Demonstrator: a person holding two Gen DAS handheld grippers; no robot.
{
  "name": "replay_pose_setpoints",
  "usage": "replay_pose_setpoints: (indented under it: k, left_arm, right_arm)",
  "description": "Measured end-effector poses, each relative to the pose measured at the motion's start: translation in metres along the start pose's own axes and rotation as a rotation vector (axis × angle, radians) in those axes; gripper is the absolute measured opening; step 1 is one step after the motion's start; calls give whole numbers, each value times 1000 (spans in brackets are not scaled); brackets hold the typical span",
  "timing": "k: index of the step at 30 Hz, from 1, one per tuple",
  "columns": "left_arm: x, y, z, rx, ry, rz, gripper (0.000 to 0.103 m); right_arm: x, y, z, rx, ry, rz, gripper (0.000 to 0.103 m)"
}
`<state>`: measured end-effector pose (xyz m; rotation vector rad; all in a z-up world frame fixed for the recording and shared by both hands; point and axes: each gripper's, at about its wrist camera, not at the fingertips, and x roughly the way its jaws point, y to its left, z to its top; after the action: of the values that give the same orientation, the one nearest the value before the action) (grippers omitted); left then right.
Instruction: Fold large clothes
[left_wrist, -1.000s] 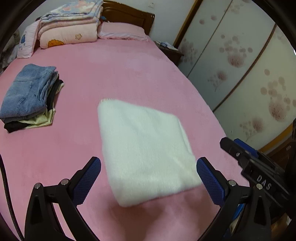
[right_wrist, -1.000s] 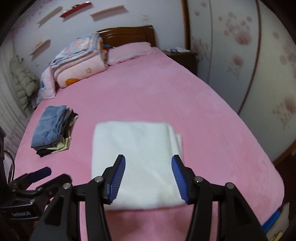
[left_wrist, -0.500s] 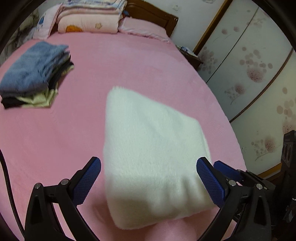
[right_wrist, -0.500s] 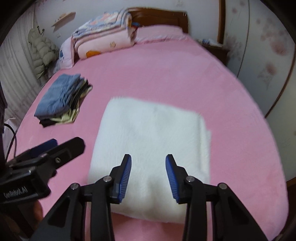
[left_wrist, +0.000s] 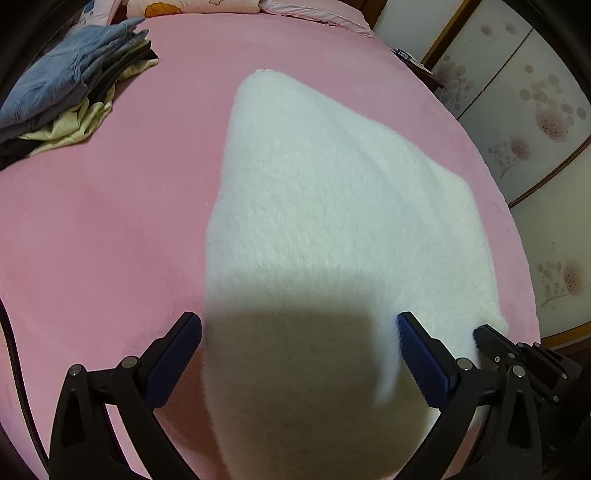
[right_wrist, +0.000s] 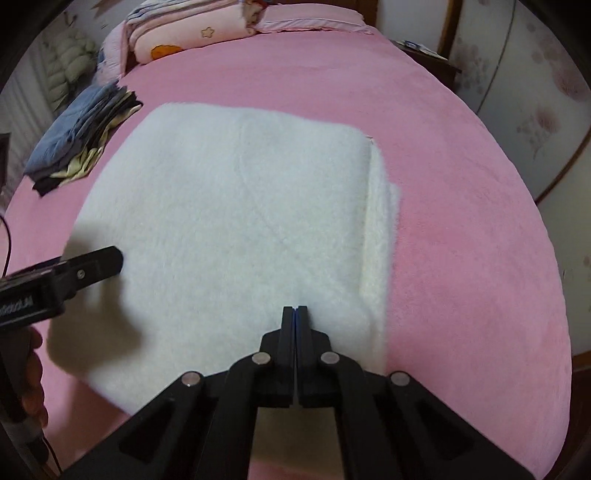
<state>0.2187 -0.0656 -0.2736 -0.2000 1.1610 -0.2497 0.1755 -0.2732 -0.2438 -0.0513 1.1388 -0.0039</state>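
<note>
The folded white garment (right_wrist: 236, 206) lies on the pink bed (right_wrist: 461, 221), right of the clothes stack (right_wrist: 79, 133). The right hand-held gripper (right_wrist: 295, 314) is pressed together over its near edge, likely flattening; the left hand-held gripper (left_wrist: 299, 354) is spread, straddling its near end to grasp.

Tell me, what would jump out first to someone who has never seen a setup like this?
A thick, fluffy white folded garment fills the middle of the pink plush bed cover. At its near edge the right gripper is pressed shut, while the left gripper stands wide open over the near end. Farther left lies a pile of folded clothes topped with blue denim.
</note>
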Motion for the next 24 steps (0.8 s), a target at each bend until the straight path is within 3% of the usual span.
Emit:
replay_pose_setpoints:
  k: [4,10,14,19,21,24]
  left_arm:
    - [-1,-4,3,12,20,12,103]
    - [-26,-14,10,80,40,19,103]
    - [-44,-19,19,115,63,20,103]
    - [-74,-17,43,126,15,10,103]
    - [-83,-15,53,114,-9,-3,103]
    - [-89,-14,66,79,-29,-34,103]
  right_arm:
    - [-1,7,2,-25,12,-30,0]
    - [-21,-11,12,78,39,52,6]
    - [-37,-25,19,119,32,56,22]
    - [-61,-53,34,175,-14,91,47]
    - [-69,-64,42,198,-36,112,61]
    - [-77,-83,52,238,-85,159,72]
